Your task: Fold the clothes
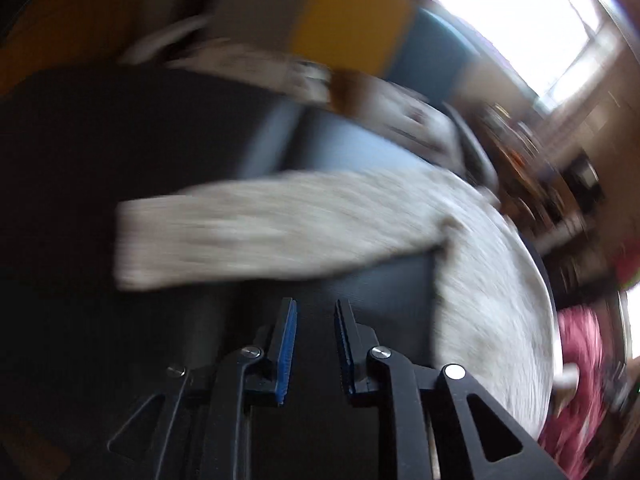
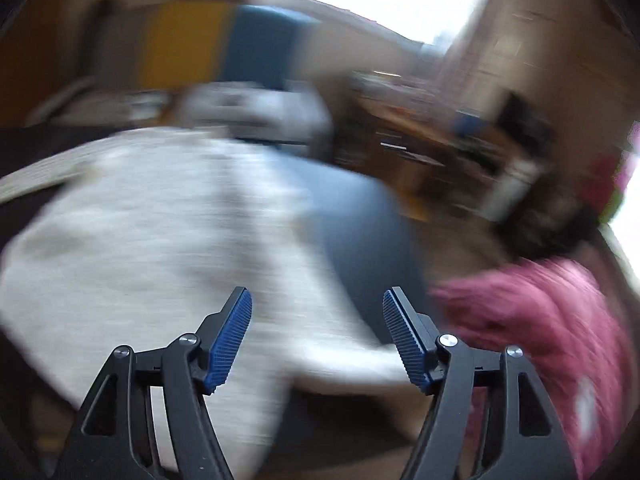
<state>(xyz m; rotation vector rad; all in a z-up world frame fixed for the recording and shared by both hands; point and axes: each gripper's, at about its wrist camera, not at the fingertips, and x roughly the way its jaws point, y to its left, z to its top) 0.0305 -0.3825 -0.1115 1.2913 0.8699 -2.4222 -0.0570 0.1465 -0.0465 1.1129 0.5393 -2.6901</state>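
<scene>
Knitwear, a cream sweater [image 1: 280, 228], is spread on the dark table [image 1: 80, 160], one sleeve outstretched. Both jaws are held apart, empty. Beside the sweater, a pink garment [image 2: 552, 320] could be snagged by mistake.

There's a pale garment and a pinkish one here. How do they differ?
The cream sweater is pale, while the pink garment is deep rose. The cream sweater lies spread out on the dark table with a sleeve stretched sideways; the pink garment sits bunched in a heap. The cream sweater lies ahead of the right gripper, the pink garment off to its right. Neither is held: both grippers' jaws are open and empty.
</scene>
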